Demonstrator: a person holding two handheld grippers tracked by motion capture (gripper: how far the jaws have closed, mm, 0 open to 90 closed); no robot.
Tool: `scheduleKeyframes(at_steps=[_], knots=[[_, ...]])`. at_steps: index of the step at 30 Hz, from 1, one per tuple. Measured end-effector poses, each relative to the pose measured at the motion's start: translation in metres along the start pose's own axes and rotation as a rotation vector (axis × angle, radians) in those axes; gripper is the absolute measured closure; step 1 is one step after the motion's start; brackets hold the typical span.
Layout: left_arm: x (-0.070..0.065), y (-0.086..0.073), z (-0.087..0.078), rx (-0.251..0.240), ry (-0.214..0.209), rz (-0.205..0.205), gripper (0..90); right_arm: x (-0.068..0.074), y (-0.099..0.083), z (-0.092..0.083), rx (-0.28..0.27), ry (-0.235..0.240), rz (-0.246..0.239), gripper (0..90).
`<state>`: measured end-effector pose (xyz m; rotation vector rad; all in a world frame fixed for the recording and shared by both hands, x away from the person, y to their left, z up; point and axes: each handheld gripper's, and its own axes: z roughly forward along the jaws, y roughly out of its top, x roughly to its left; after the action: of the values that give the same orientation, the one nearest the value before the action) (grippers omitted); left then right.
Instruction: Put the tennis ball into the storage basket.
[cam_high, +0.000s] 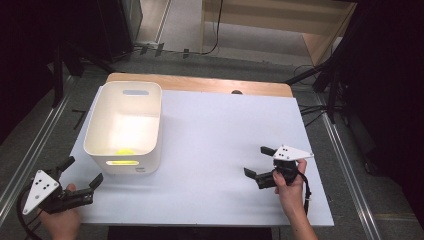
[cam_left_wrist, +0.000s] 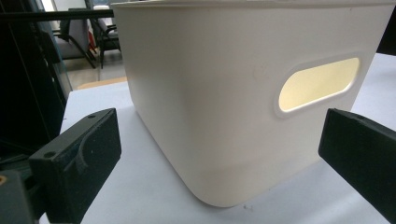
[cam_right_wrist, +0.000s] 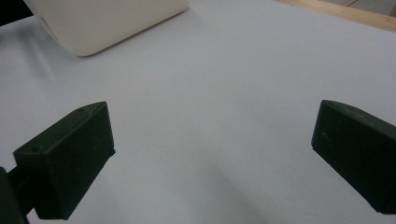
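A white plastic bin (cam_high: 125, 122) with handle slots stands on the left part of the white table (cam_high: 225, 125). A small yellow-green thing (cam_high: 125, 151) lies inside it against the near wall. My left gripper (cam_high: 84, 171) is held at the table's near left corner, open and holding nothing, pointing at the bin's near corner. In the left gripper view the bin (cam_left_wrist: 215, 70) looms close between the wide-apart jaws, its handle slot (cam_left_wrist: 320, 84) glowing yellow. My right gripper (cam_high: 255, 160) hovers open over bare table at the near right, holding nothing. The right gripper view has the bin's corner (cam_right_wrist: 107, 23) far off.
A wooden strip (cam_high: 200, 83) runs along the table's far edge. Metal rails (cam_high: 345, 165) flank the table on the floor, with cables and dark stands (cam_high: 330, 80) beyond the far right corner. A wooden cabinet (cam_high: 280, 25) stands at the back.
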<state>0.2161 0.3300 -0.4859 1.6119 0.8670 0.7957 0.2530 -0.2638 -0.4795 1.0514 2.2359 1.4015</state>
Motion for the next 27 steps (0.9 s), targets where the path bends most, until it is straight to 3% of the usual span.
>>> scheduleKeyframes(at_steps=[6,16,27], knots=[[0.000,0.000,0.000,-0.004,-0.003,-0.002,0.0,-0.006,-0.010,-0.006,0.002,-0.011,0.014,0.0],[0.001,0.000,-0.001,-0.006,-0.003,-0.015,0.0,-0.019,-0.030,-0.025,-0.035,-0.059,0.054,0.0],[0.002,0.000,-0.001,-0.005,-0.004,-0.017,0.0,-0.030,-0.043,-0.035,-0.066,-0.086,0.091,0.0]])
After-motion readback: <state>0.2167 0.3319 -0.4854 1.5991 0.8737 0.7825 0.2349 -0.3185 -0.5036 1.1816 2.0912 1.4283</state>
